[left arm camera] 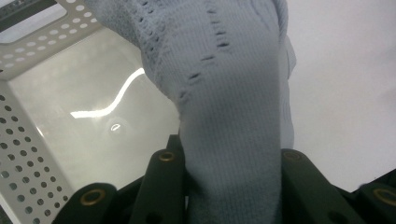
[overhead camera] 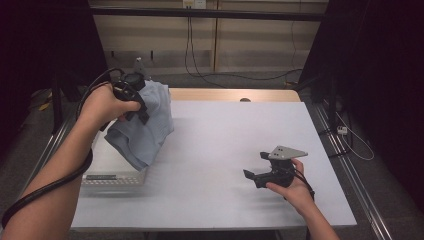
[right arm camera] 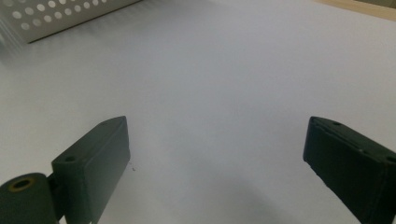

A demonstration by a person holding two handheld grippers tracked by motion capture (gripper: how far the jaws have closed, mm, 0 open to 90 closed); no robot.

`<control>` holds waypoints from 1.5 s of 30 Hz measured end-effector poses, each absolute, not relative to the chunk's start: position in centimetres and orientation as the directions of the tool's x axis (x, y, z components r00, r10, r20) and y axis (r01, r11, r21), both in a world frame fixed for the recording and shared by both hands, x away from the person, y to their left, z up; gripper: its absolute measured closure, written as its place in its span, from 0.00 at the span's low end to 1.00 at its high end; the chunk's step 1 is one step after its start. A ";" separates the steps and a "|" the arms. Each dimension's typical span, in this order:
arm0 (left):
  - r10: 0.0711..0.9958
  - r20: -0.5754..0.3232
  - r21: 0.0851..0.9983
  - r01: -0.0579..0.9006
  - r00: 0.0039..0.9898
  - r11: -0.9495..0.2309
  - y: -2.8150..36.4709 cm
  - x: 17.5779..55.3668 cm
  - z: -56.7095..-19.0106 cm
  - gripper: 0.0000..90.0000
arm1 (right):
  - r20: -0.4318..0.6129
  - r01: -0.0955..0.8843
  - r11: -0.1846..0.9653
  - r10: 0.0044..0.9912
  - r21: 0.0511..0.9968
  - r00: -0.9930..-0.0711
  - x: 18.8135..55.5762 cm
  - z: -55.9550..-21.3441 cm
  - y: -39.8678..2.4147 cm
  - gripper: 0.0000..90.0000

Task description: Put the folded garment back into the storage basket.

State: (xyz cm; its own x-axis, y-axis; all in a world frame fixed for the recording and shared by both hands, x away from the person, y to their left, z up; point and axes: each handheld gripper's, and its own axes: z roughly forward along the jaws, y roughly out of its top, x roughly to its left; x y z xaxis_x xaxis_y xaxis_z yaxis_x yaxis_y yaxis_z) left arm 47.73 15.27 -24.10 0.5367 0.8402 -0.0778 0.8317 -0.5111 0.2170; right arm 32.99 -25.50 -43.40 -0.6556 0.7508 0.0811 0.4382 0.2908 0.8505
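White table (overhead camera: 225,150) takes up most of the scene, bare ahead of the right gripper (overhead camera: 257,167), which sits low over it with jaws spread wide and nothing between them; the right gripper view has the same, two black pads apart over plain tabletop. Perforated white basket (overhead camera: 112,177) sits at the table's left edge, below and beside the left gripper (overhead camera: 135,102). Pale blue knit garment (overhead camera: 142,122) is clamped in the left gripper's jaws, bunched between the pads (left arm camera: 163,186) and hanging down from them, lifted off the table, lower folds draping over the basket's near rim. In the left gripper view the cloth (left arm camera: 233,102) runs straight out from between the jaws, basket floor (left arm camera: 93,102) off to one side. Risks: grip is on one gathered fold only, so the knit could slide out under its own weight. Open stitch holes could catch on a basket corner. Hanging hem may land half outside the basket if released from here.
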 end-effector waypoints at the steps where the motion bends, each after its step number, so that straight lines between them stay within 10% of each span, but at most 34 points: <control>1: 0.841 -0.079 0.217 0.833 0.535 -0.509 15.3 47.7 -24.1 0.82 | 0.082 0.439 0.289 0.751 0.851 -0.655 33.0 -43.4 -25.5 0.08; 45: 0.864 -0.076 0.192 0.858 0.497 -0.476 18.7 47.7 -25.9 0.81 | 0.081 0.440 0.292 0.751 0.849 -0.655 33.0 -43.4 -25.4 0.08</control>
